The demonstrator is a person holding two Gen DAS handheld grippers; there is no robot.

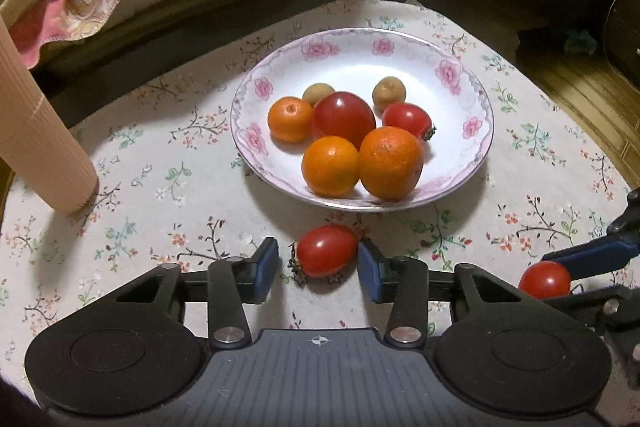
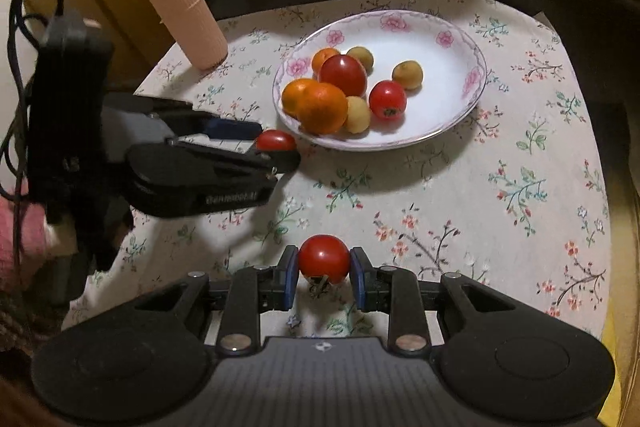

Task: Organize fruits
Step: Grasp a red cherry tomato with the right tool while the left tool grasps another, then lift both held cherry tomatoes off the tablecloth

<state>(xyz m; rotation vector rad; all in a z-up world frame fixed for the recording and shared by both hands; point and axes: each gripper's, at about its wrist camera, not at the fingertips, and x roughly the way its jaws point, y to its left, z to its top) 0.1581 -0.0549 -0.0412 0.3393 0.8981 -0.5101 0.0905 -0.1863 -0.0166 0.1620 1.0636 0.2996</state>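
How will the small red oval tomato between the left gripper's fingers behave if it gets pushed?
The small red oval tomato would probably roll, being rounded and lying loose on the floral tablecloth. Its glossy skin looks slippery, so the open left gripper may need gentle, centred closing.

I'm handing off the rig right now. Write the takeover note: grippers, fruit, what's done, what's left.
Left gripper: open around a small tomato on the tablecloth, just short of the plate; right pad looks to be touching it, left pad clear.
Right gripper: shut on a second tomato, near edge of the table.
Done: oranges, tomatoes and small yellowish fruits are already on the plate.
Left: grasp the left tomato, then put both on the plate.
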